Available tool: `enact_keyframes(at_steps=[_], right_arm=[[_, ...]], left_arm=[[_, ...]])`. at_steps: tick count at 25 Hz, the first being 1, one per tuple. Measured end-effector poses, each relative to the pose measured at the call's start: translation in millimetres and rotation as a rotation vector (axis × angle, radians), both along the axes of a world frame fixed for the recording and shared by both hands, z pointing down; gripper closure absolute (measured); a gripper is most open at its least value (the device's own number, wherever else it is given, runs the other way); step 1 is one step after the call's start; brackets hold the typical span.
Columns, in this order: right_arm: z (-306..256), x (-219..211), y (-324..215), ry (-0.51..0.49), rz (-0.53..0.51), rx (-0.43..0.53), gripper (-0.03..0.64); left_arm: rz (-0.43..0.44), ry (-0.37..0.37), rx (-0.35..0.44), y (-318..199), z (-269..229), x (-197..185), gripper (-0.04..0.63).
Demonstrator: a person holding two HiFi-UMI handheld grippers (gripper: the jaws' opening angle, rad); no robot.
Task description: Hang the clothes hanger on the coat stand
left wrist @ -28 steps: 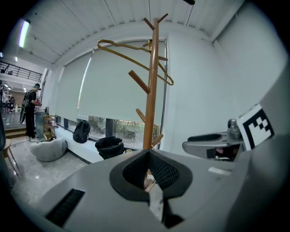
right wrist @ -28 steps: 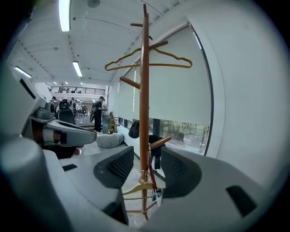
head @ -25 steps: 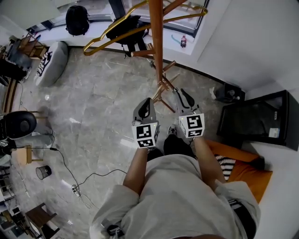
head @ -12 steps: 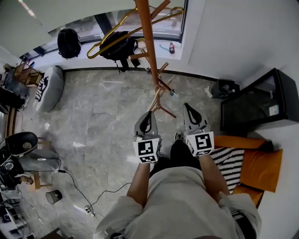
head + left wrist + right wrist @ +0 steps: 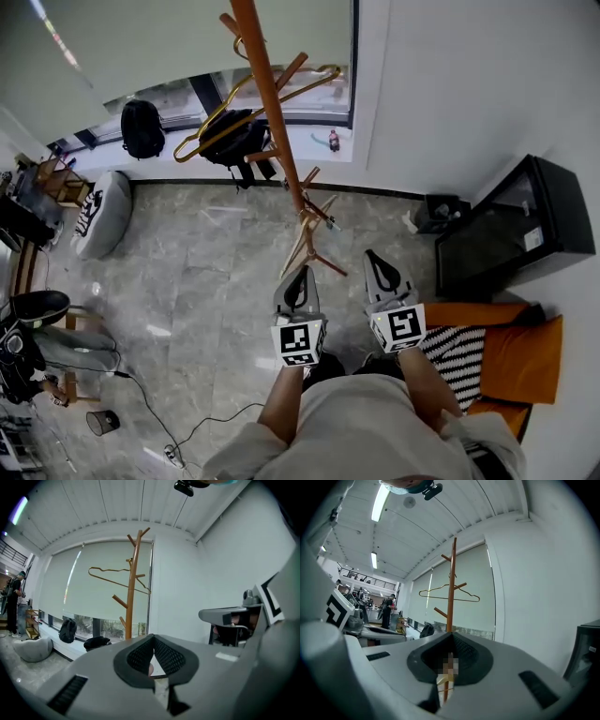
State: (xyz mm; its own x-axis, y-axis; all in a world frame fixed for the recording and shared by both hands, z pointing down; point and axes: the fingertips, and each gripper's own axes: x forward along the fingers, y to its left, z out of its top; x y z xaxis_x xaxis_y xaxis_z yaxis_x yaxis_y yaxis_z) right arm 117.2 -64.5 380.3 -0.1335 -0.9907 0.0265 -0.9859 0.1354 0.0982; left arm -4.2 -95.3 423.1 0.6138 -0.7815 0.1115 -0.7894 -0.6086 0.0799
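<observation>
A gold wire clothes hanger (image 5: 309,85) hangs from an upper peg of the wooden coat stand (image 5: 272,103), in front of the window blind. It shows in the left gripper view as the hanger (image 5: 108,568) on the stand (image 5: 133,588), and in the right gripper view as the hanger (image 5: 440,597) on the stand (image 5: 450,606). My left gripper (image 5: 300,270) and right gripper (image 5: 372,255) are held close to my body, a step short of the stand's feet. Both are shut and hold nothing, as the left gripper (image 5: 151,641) and right gripper (image 5: 450,641) views also show.
A black backpack (image 5: 142,128) and a dark bag (image 5: 234,133) sit on the window sill beside a bottle (image 5: 334,141). A grey beanbag (image 5: 97,211) lies at left, a black cabinet (image 5: 511,234) and orange cushion (image 5: 511,361) at right. A cable (image 5: 178,431) crosses the floor.
Both grippers have drawn back from the stand toward my body, and the stand's feet now lie farther ahead. The hanger stays on its peg.
</observation>
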Motion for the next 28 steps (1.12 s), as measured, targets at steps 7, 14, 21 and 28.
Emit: enact_keyframes(at_steps=[7,14,21,28], right_arm=[[-36,38,33,0.024,-0.04,0.071,0.612],[-47,46,60,0.013,-0.096,0.082,0.612],[-42,44,77,0.009,-0.126,0.093,0.612],[-46,40,79,0.014,-0.156,0.091,0.612]], left_arm=[[-0.027,0.021,0.037,35,-33,31,0.586],[-0.053,0.023,0.074,64,-51,55,0.586],[-0.048,0.012,0.094,82,-55,69,0.586],[-0.062,0.016,0.105,89,-62,73,0.586]])
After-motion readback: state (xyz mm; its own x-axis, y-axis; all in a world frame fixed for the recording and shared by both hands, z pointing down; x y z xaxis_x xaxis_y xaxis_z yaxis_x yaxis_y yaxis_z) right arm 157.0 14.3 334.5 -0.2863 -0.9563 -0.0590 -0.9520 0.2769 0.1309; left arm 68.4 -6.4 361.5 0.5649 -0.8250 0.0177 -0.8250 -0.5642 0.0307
